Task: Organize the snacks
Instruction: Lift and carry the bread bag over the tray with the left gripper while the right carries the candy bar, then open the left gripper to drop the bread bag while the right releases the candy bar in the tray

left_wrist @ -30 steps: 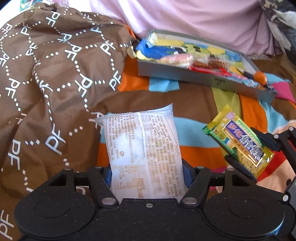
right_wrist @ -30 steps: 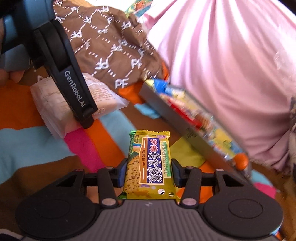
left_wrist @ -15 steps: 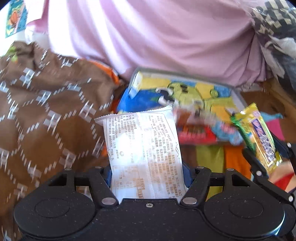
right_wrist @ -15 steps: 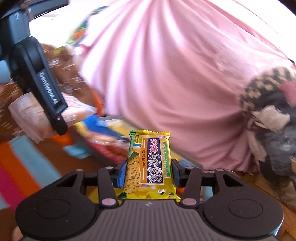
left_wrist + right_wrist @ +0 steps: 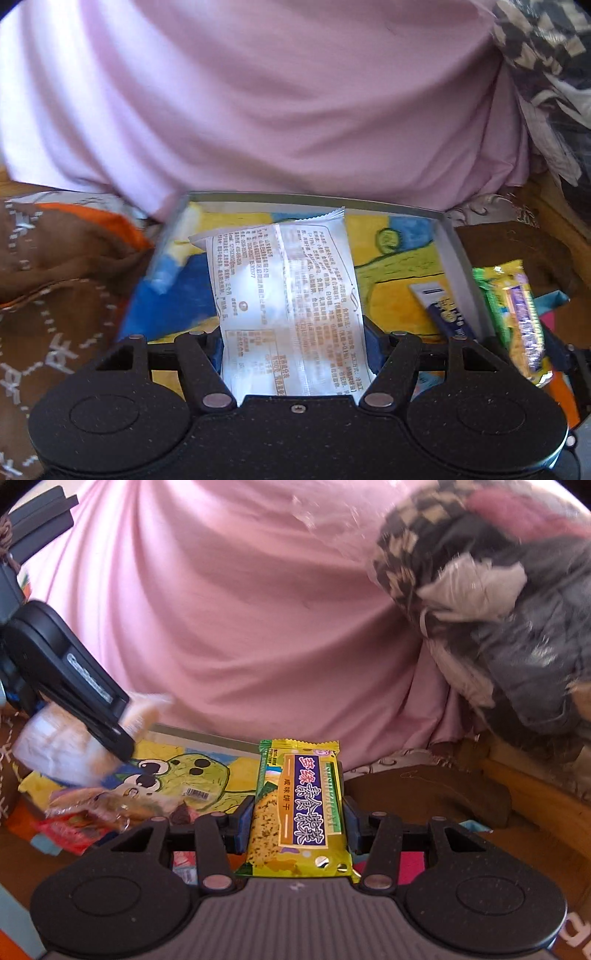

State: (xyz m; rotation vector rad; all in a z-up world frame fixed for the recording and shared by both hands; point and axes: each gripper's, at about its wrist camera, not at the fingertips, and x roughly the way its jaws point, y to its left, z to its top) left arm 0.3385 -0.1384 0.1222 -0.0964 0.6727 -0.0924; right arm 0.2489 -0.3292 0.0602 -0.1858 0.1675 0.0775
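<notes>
Above the grey box [image 5: 458,254], one white packet [image 5: 288,306] is being gripped by the left gripper [image 5: 293,345]; beside it, one yellow biscuit bar [image 5: 299,808] is being clamped by the right gripper [image 5: 297,821].

Pink bedding [image 5: 295,103] fills 12 o'clock | brown patterned quilt [image 5: 55,314] at 9 | checkered bundle [image 5: 480,590] at 2 | bright daylight

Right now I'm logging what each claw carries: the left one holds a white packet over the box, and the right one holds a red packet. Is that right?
Not quite. The right claw holds a yellow-green packet with a purple label, not a red one, as the right wrist view shows. The left claw does hold a white packet over the box.
</notes>
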